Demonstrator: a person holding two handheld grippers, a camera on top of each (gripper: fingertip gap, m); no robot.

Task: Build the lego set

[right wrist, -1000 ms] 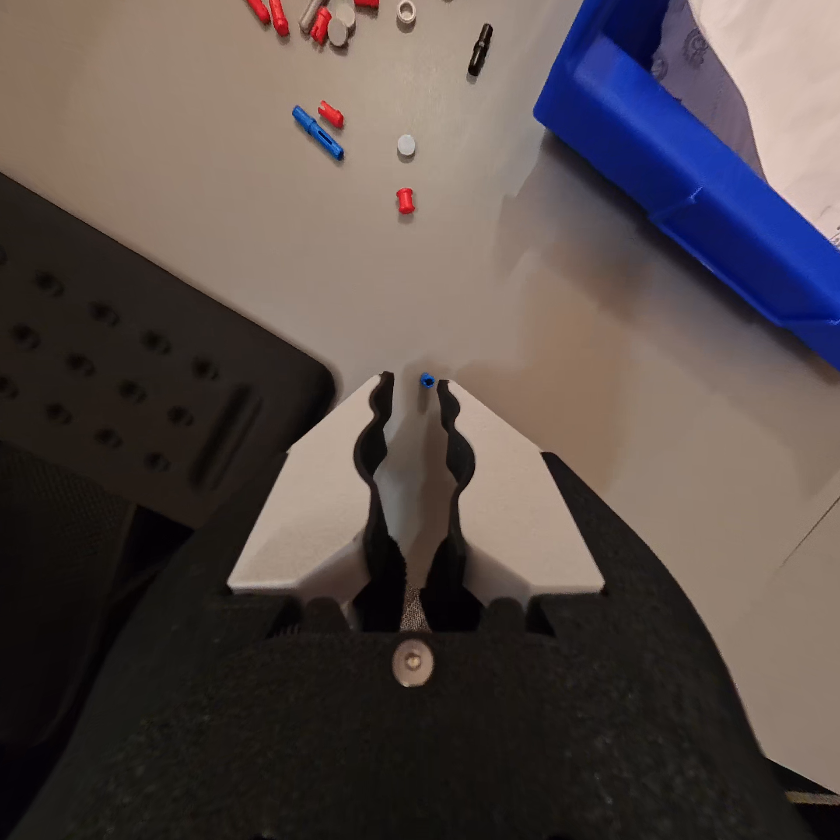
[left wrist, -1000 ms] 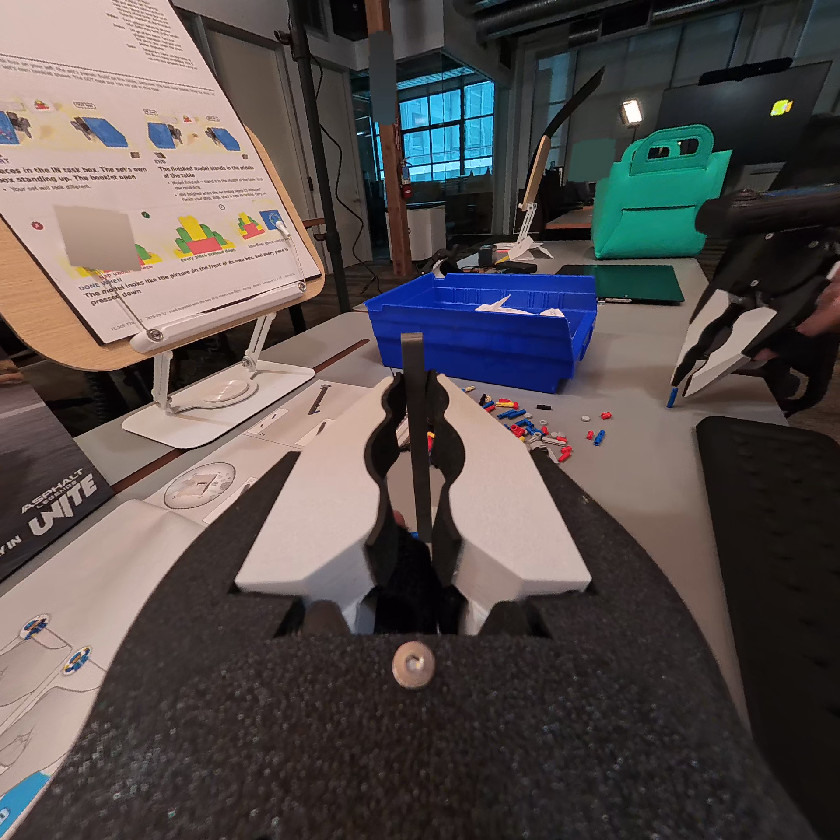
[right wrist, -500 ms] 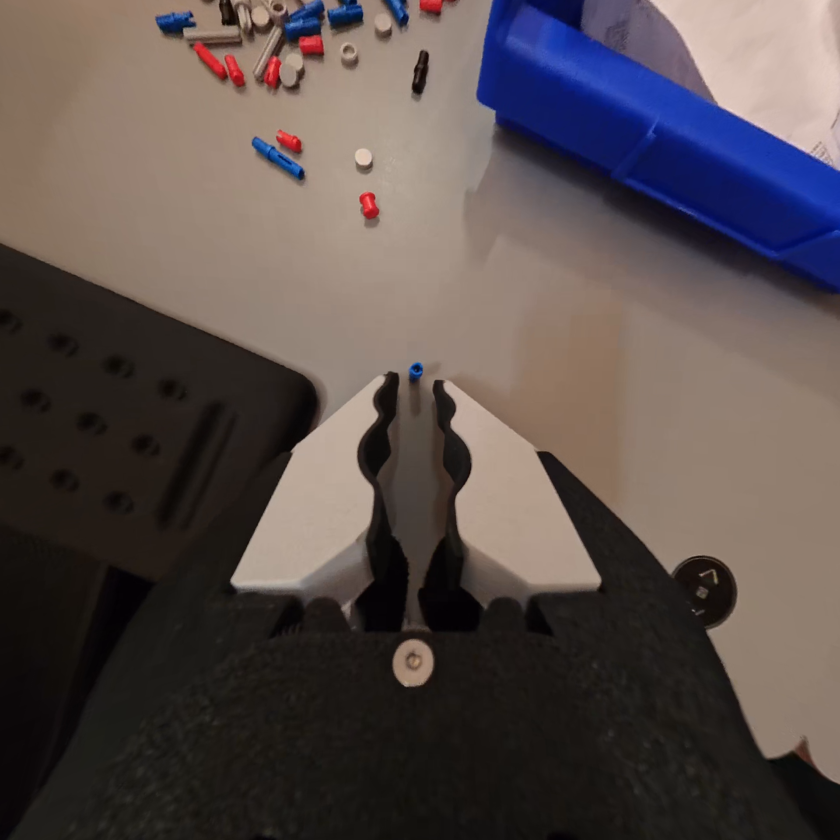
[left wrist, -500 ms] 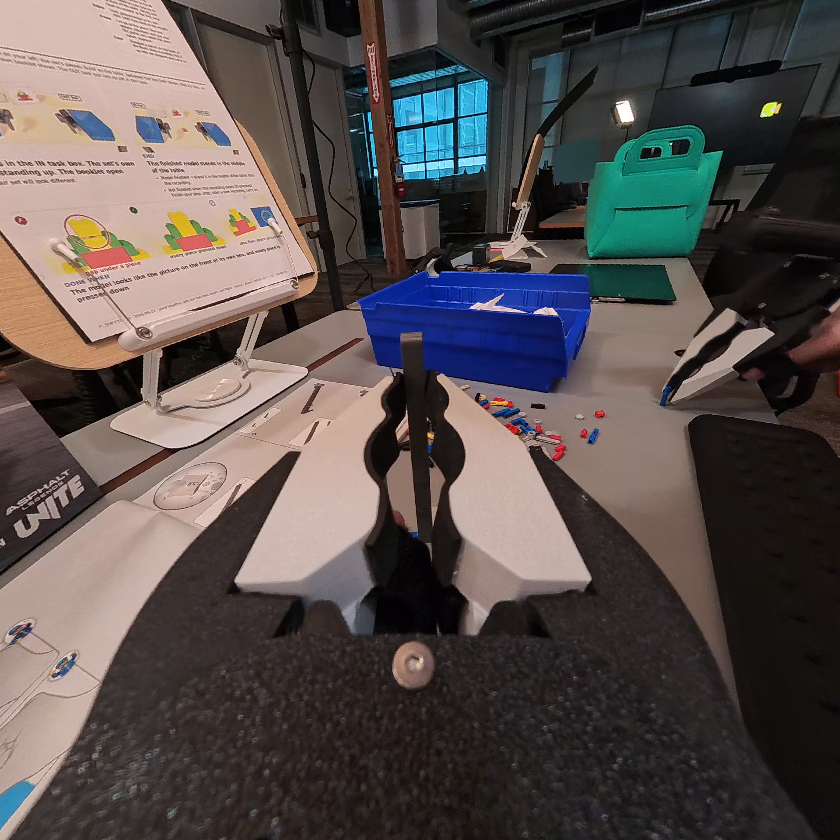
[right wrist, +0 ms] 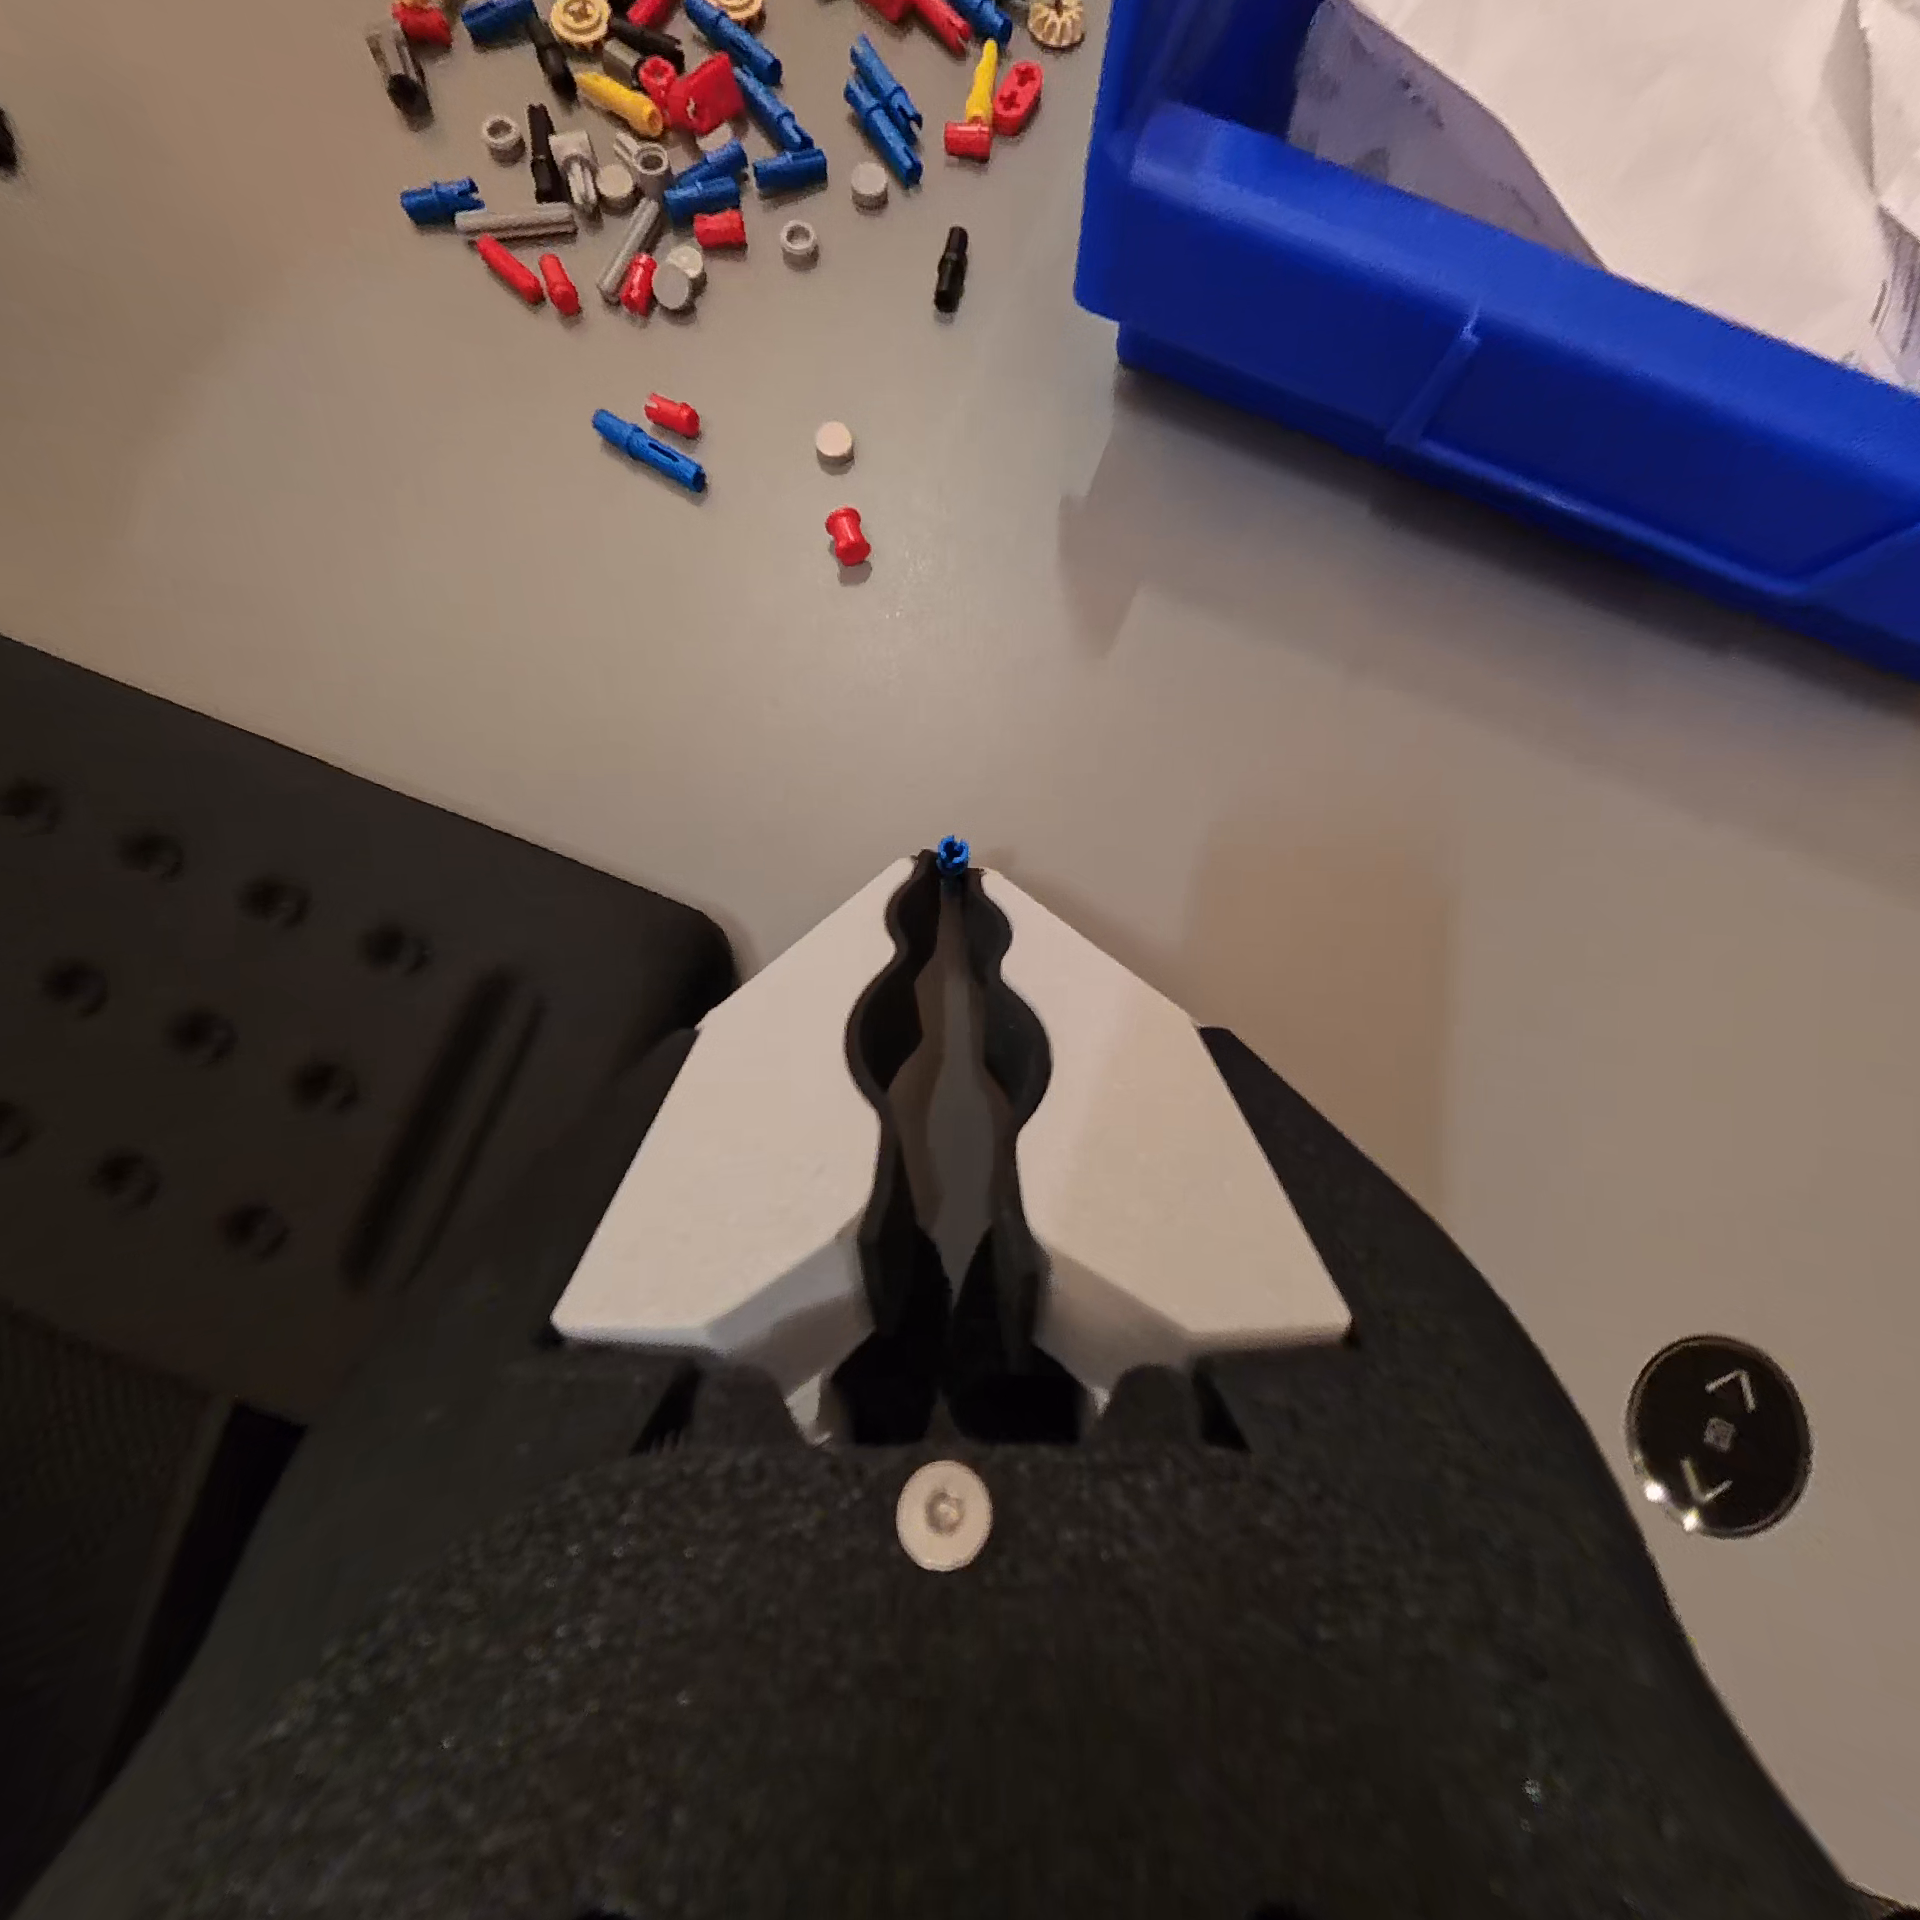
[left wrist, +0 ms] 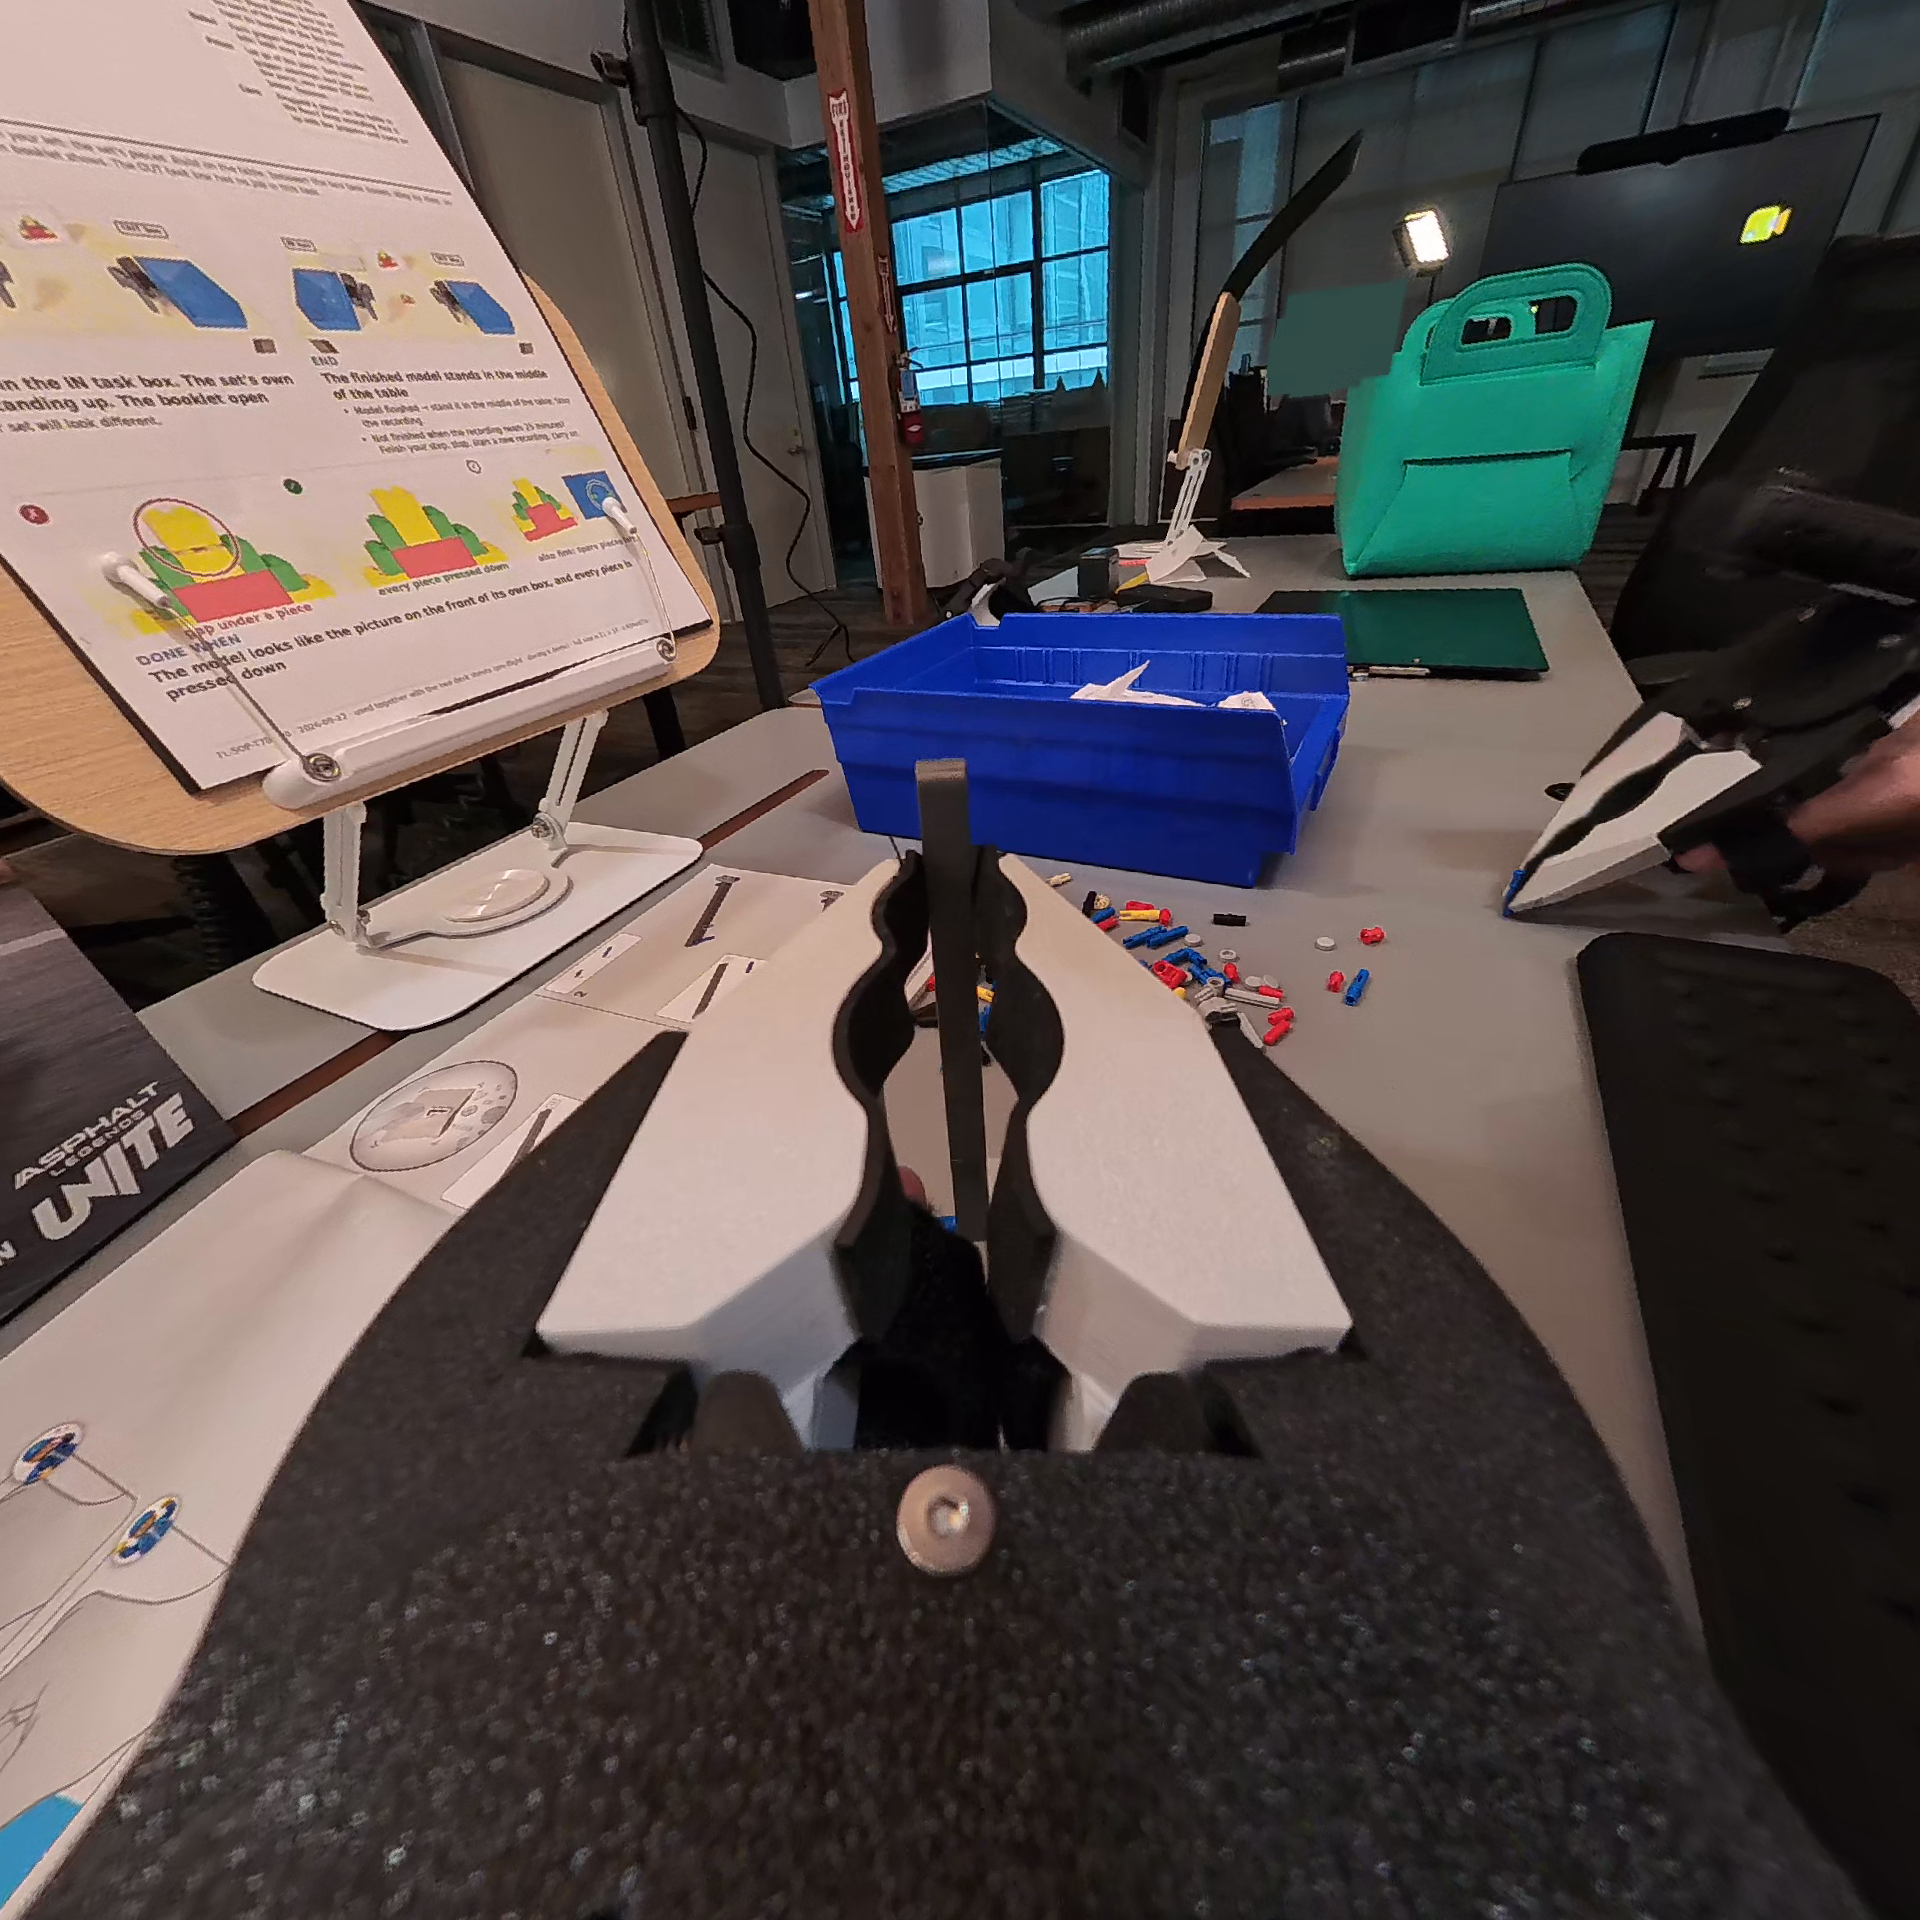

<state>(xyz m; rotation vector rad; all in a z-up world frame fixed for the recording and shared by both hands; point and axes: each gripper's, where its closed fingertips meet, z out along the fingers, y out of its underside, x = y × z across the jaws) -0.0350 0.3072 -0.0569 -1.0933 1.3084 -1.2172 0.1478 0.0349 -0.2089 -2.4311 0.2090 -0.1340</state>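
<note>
My left gripper [left wrist: 951, 868] is shut on a long dark grey beam [left wrist: 948, 935] that stands upright between the fingers, above the table. My right gripper [right wrist: 951, 862] is shut on a small blue pin [right wrist: 951, 852] whose end sticks out past the fingertips, just above the grey table. In the left wrist view the right gripper [left wrist: 1519, 894] shows at the far right with the blue pin [left wrist: 1513, 891] at its tip. A pile of loose small pieces [right wrist: 665, 156] in red, blue, grey, black and yellow lies ahead; it also shows in the left wrist view [left wrist: 1205, 956].
A blue bin [left wrist: 1081, 727] with white paper stands behind the pile, also in the right wrist view [right wrist: 1455, 343]. A black perforated mat [right wrist: 260, 1018] lies beside the right gripper. An instruction sheet on a stand [left wrist: 312, 436], flat paper sheets [left wrist: 468, 1122] and a green bag [left wrist: 1486, 426] are around.
My right gripper has closed on the blue pin that stood between its open fingertips and has lifted back a little. My left gripper still holds the beam.
</note>
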